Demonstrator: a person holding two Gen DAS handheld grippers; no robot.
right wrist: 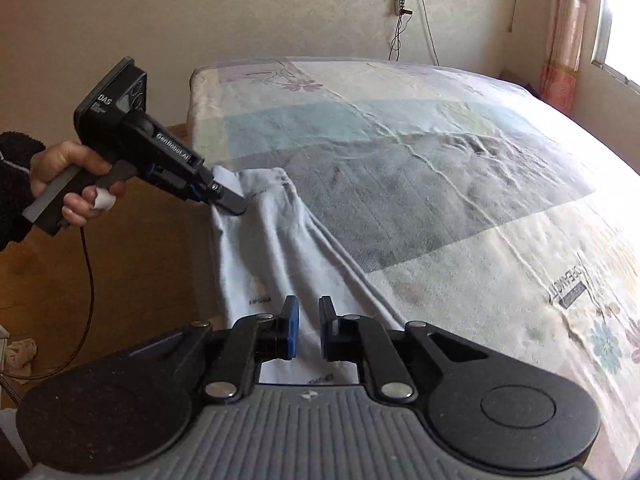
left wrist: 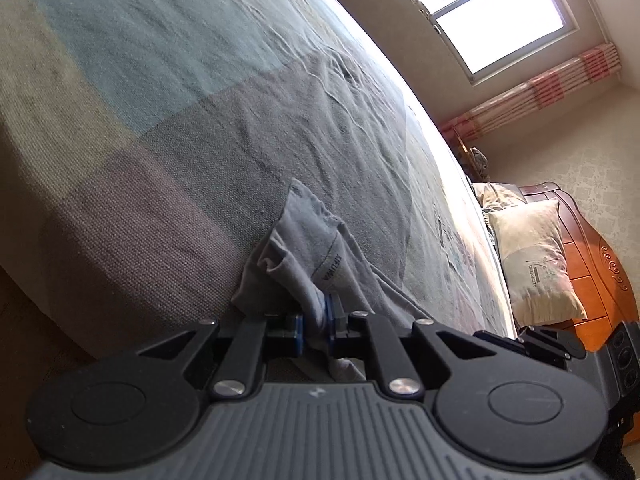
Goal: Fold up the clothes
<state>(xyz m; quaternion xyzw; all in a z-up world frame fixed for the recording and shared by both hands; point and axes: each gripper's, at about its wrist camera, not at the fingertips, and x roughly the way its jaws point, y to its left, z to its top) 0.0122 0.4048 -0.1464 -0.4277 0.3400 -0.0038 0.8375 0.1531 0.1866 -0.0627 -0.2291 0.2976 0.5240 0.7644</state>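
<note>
Right wrist view, left to right: a person's hand [right wrist: 76, 184] grips the handle of the left gripper [right wrist: 230, 200], its jaws pinched on the top edge of a pale grey garment [right wrist: 276, 248]. Garment hangs from that grip and drapes over the near edge of the bed [right wrist: 460, 208], running down between the fingers of the right gripper [right wrist: 308, 330]; its blue pads stand a little apart, and whether they pinch the cloth cannot be told. Patchwork bedspread [right wrist: 400, 128] covers the bed. Window [right wrist: 616, 28] at far right.
</note>
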